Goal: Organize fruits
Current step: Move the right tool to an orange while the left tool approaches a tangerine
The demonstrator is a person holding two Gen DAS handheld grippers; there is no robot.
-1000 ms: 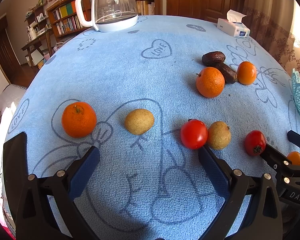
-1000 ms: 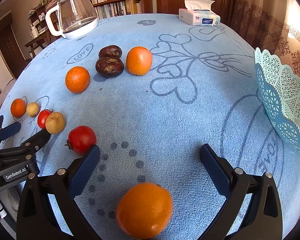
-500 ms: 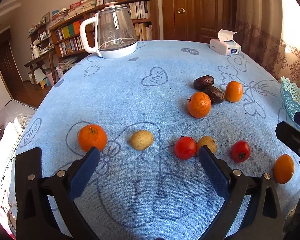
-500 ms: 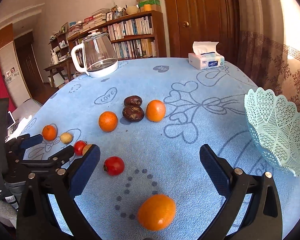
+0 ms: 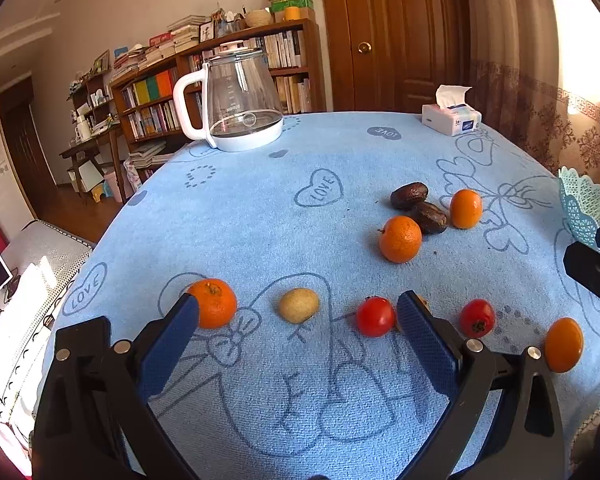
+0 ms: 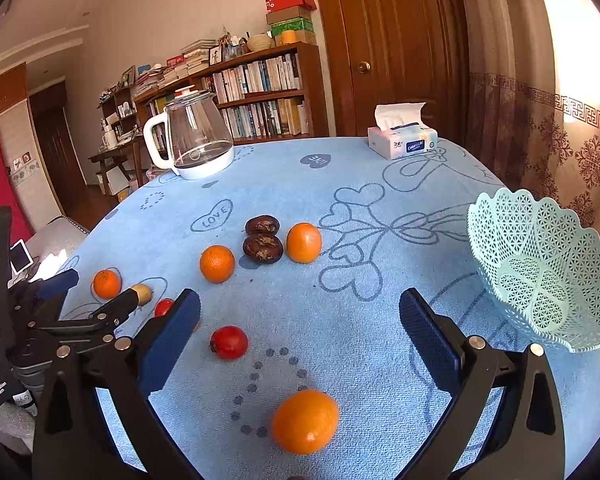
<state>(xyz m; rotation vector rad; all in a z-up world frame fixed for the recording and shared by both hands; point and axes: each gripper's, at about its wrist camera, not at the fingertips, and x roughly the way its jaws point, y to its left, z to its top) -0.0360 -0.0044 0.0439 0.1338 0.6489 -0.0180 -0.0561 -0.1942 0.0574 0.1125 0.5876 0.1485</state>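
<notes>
On the blue tablecloth (image 6: 380, 184) every fruit lies loose, nearest orange (image 6: 305, 421) included, the lattice basket (image 6: 540, 268) at the right edge looks empty, and left gripper (image 5: 298, 322) and right gripper (image 6: 300, 320) gape wide, holding nothing, so sorting looks barely begun.

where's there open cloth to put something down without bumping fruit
Widest bare patch: between the kettle, the tissue box and the dark fruits. Also free: the strip between the near orange and the basket. Crowded: the near-left row of tomatoes and oranges by the left gripper.
</notes>
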